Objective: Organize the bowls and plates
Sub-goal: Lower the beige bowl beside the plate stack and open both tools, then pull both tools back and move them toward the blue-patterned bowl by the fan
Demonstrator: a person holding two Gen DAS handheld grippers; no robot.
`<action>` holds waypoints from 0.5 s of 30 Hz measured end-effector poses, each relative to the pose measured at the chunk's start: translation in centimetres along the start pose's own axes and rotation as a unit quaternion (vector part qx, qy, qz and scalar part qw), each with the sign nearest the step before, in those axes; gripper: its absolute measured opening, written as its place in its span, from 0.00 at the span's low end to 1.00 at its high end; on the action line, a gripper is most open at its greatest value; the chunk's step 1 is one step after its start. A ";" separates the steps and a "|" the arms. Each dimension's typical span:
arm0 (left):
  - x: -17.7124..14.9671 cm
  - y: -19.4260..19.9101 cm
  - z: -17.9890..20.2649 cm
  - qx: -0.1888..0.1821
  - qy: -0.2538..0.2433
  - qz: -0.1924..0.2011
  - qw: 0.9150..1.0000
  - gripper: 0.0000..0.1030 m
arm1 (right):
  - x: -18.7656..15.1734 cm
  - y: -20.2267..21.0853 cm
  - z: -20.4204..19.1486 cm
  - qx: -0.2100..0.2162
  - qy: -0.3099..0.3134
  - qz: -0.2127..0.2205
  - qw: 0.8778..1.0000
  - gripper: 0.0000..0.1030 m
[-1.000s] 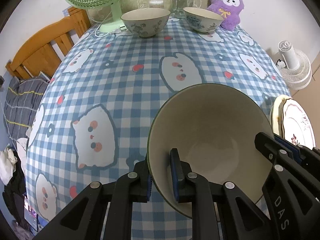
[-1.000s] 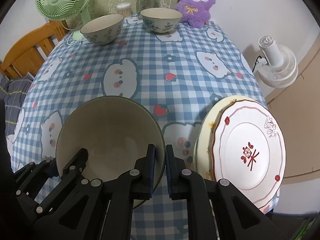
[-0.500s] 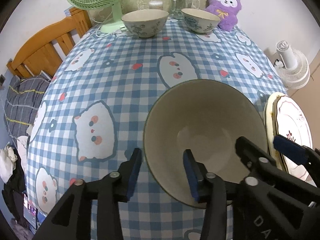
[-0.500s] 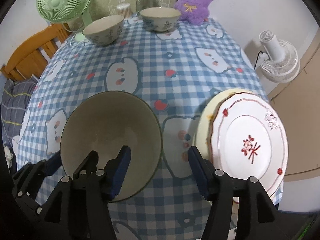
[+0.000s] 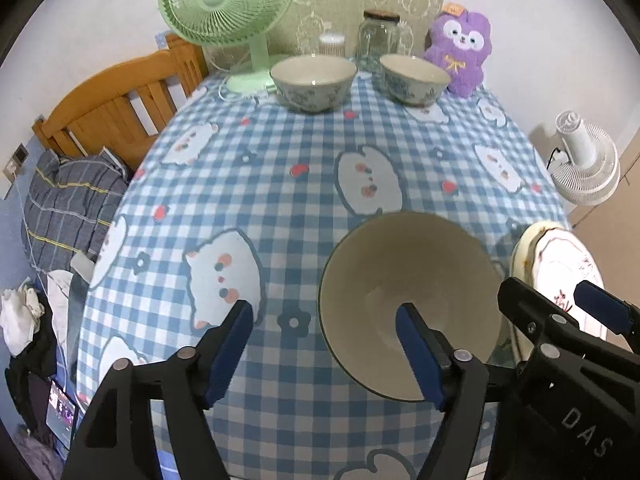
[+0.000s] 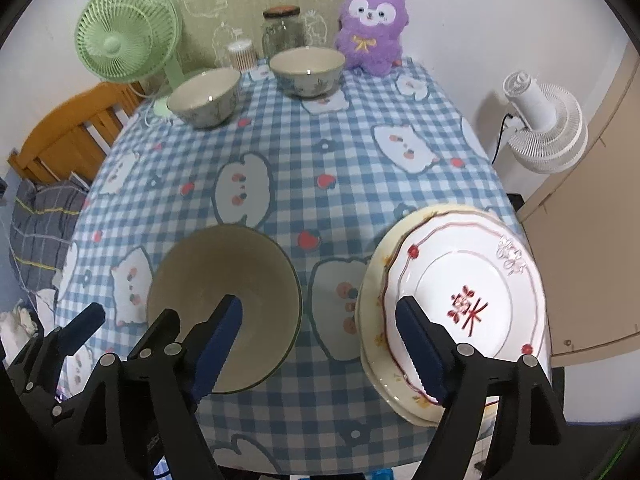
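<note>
- Jaws of left gripper (image 5: 324, 354) and right gripper (image 6: 320, 346) opening, nothing gripped; large bowl (image 5: 408, 300) released on tablecloth (image 5: 280, 184).
- Lift straight, clear of rim; avoid plate stack (image 6: 460, 304).

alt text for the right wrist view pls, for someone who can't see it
The right tongs are opening over a blue checked tablecloth, nothing between their tips, with a plain bowl beside their left tip and stacked plates on the right. Two patterned bowls, a green fan, a jar and a purple plush line the far edge.
</note>
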State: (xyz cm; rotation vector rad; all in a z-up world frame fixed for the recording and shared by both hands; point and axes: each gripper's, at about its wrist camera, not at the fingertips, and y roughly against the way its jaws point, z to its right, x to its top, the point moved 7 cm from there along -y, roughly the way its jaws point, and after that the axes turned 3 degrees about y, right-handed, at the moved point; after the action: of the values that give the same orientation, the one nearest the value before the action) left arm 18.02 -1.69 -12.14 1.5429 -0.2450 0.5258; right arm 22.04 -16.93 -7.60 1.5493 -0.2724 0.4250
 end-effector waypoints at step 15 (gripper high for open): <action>3.2 7.2 1.4 -0.006 -0.002 0.073 0.997 0.88 | 3.0 6.9 0.2 0.020 0.014 0.071 0.997 0.85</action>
State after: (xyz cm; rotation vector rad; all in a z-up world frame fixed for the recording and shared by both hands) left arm 17.68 -2.92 -4.26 1.5216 -0.3667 0.6350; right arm 21.78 -17.02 -0.09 1.5668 -0.3551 0.5669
